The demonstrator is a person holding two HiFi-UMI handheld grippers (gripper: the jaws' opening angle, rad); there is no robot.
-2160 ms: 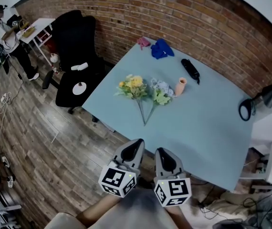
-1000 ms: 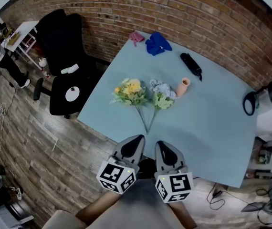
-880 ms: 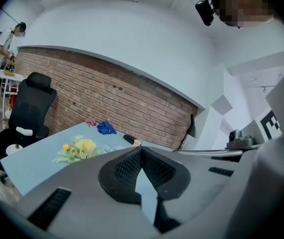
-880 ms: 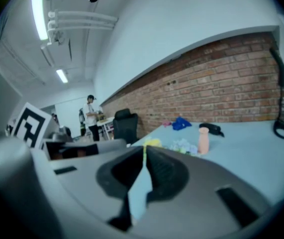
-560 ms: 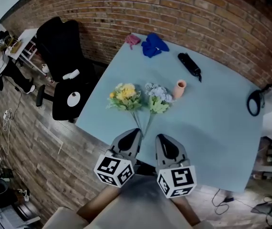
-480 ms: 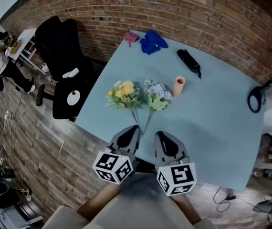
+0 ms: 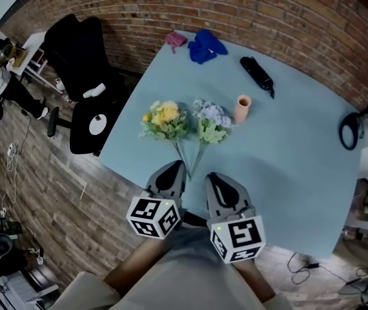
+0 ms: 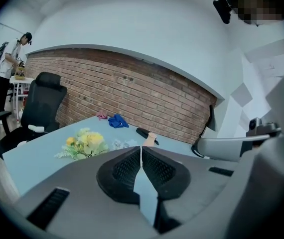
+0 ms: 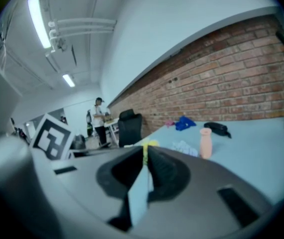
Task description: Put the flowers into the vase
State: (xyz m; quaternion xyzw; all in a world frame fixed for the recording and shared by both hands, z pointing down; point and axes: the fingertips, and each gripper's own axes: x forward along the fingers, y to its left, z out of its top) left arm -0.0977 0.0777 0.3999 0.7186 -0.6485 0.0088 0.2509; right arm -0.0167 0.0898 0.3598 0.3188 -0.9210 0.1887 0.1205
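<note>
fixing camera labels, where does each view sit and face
Head view: on the person's head, steeply down at the table; left tongs, right tongs and forearms show.
Left gripper view: on the left tongs, facing the brick wall; its shut jaws show.
Right gripper view: same from the right tongs.
All share the vase and flowers.

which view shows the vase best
The right gripper view: the peach vase stands whole, side-on and upright. The head view shows the vase small, from above; the left gripper view shows only its top behind the jaws.
</note>
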